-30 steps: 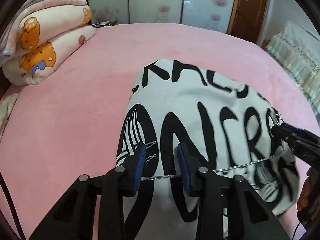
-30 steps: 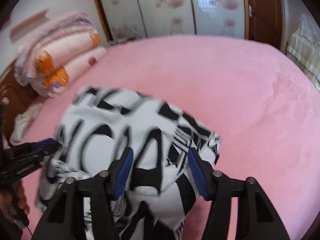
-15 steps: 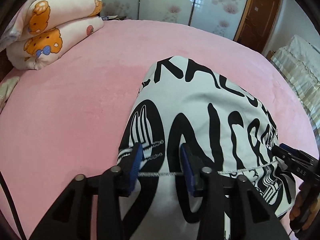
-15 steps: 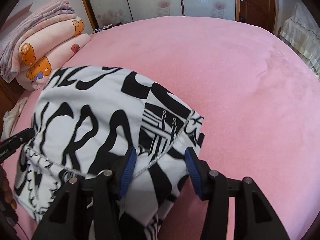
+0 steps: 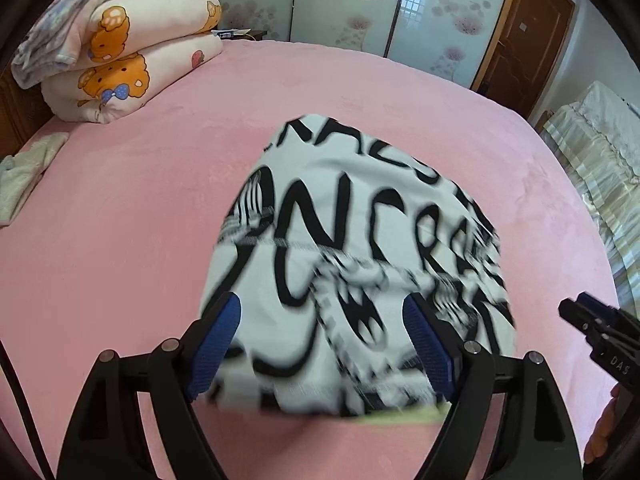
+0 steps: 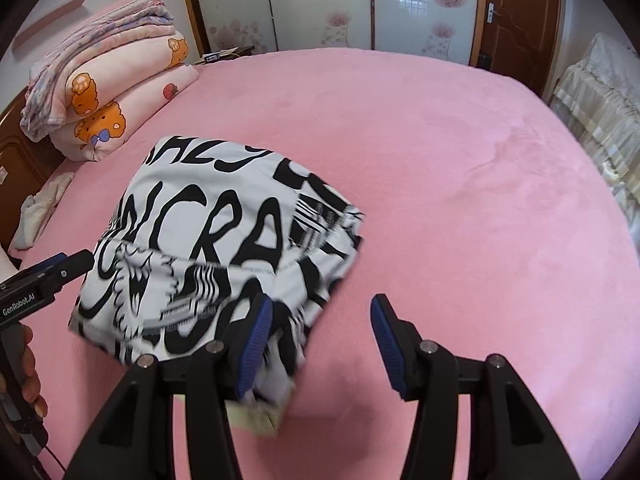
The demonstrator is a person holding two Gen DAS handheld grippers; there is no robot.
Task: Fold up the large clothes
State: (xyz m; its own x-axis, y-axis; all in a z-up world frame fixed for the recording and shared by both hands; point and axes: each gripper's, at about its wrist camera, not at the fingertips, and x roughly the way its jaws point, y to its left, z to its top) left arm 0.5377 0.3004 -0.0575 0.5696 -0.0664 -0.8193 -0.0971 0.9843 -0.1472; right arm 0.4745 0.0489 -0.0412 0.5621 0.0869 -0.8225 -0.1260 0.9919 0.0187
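Note:
A white garment with big black lettering [image 5: 360,240] lies folded on the pink bed [image 5: 140,220]. My left gripper [image 5: 323,344] hovers over its near edge. Its jaws are opening wide and the blue pads [image 5: 218,340] touch no cloth. In the right wrist view the garment [image 6: 224,240] sits left of centre. My right gripper [image 6: 320,344] is at its near right corner, jaws opening, with bare bed between the pads and cloth beside the left pad [image 6: 256,344]. Each gripper shows in the other's view: the right gripper [image 5: 576,312] at the right edge, the left gripper [image 6: 76,260] at the left.
A stack of folded quilts with orange bear prints [image 5: 120,48] [image 6: 108,92] sits at the bed's far left. A small white cloth [image 5: 20,176] lies at the left edge. Beyond the bed are sliding wardrobe doors [image 5: 344,8], a wooden door [image 5: 524,32] and cream-covered furniture [image 5: 600,160].
Both grippers have drawn back and up from the garment. The stitched hem that ran between the pads now lies on the garment. The left jaws have spread wide.

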